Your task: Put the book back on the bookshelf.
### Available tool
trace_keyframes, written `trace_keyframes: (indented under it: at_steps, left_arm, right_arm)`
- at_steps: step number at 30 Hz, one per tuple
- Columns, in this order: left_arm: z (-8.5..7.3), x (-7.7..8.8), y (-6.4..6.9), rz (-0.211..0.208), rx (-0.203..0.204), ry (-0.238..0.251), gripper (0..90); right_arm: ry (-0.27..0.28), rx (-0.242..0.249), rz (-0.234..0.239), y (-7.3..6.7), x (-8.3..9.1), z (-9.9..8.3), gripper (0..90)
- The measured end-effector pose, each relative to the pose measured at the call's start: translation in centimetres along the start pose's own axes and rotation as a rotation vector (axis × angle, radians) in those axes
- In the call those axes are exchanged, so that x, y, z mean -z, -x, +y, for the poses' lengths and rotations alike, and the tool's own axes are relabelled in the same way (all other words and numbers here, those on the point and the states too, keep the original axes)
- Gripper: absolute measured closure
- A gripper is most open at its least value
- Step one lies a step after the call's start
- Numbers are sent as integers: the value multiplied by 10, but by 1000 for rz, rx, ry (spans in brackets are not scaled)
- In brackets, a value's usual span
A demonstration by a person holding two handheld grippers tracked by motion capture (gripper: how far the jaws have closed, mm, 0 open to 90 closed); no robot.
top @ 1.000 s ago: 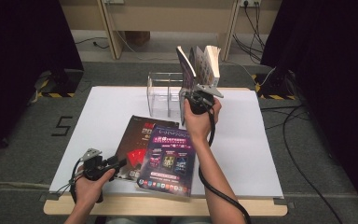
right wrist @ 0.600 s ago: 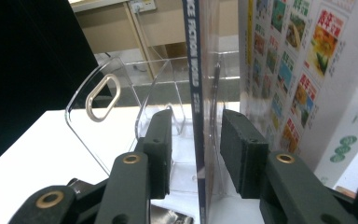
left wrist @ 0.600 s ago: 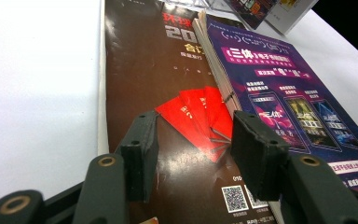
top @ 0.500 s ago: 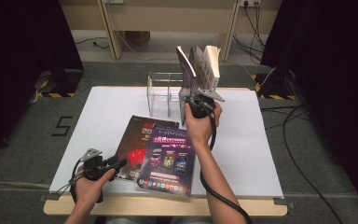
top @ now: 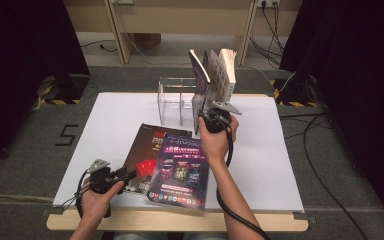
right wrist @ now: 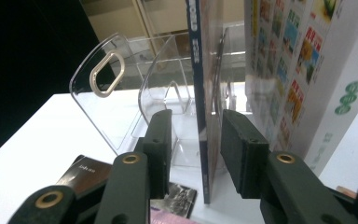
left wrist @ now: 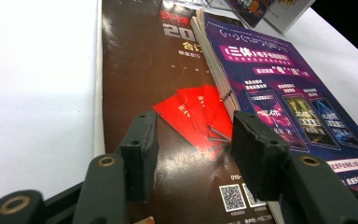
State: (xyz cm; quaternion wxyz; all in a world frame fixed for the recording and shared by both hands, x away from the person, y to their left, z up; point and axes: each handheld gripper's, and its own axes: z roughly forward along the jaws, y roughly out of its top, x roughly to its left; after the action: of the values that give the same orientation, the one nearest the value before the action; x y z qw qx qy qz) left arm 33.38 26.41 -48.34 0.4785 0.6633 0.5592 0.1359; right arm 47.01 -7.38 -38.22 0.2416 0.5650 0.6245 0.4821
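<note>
A clear acrylic rack stands at the back of the white table. A thin upright book with a blue spine stands at the rack's right end, beside a thick white book. My right gripper is at the thin book's foot. In the right gripper view its jaws stand on either side of the spine with gaps showing, so it is open. A purple magazine lies on a brown one. My left gripper hovers open over the brown cover, holding nothing.
The rack's left compartments are see-through, with a handle slot in one wall. The stacked magazines reach nearly to the table's wooden front edge. Bare white table lies to the left and right. Cables trail across the floor at the right.
The right hand has shifted only slightly at the foot of the thin book. The left hand and the magazines lie as before.
</note>
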Motion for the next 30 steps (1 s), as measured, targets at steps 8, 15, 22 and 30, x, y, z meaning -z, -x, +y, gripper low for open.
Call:
trace_keyframes:
  at_steps: [8, 15, 22, 30]
  left_arm:
    - [0, 0, 0, -1, -1, -1, 503]
    - [0, -1, 3, -8, 0, -6, 501]
    - [0, -2, 4, -13, -7, -11, 500]
    - [0, -4, 9, -26, -14, -25, 496]
  right_arm:
    - [-19, -10, 10, 3, 4, -8, 643]
    - [-41, -24, 20, 8, 9, -15, 643]
    - [-93, -46, 21, 16, 11, -28, 643]
    - [-141, -63, 28, 23, 11, -39, 641]
